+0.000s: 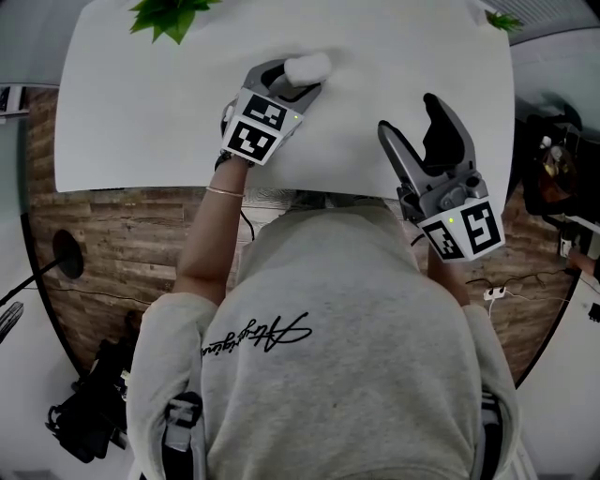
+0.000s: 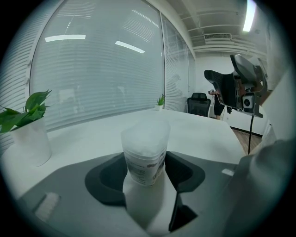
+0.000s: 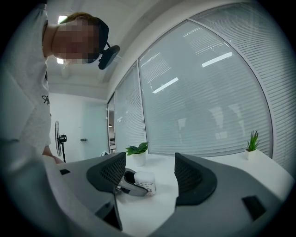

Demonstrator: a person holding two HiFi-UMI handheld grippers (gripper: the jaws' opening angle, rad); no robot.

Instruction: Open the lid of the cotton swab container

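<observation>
The cotton swab container (image 1: 307, 67) is a small translucent tub with a white lid and a printed label, upright on the white table (image 1: 141, 112). In the left gripper view the container (image 2: 144, 152) stands between the two dark pads, and both pads touch its sides. My left gripper (image 1: 298, 81) is shut on it, low on the table. My right gripper (image 1: 410, 114) hangs above the table's near edge, to the right, open with nothing between its fingers. In the right gripper view the container (image 3: 144, 181) shows far off, with the left gripper's finger (image 3: 129, 185) lying along it.
A green plant (image 1: 169, 14) stands at the table's far edge; its white pot (image 2: 30, 139) shows at the left of the left gripper view. A second small plant (image 3: 252, 141) stands at the far right corner. Wooden floor and cables surround the table.
</observation>
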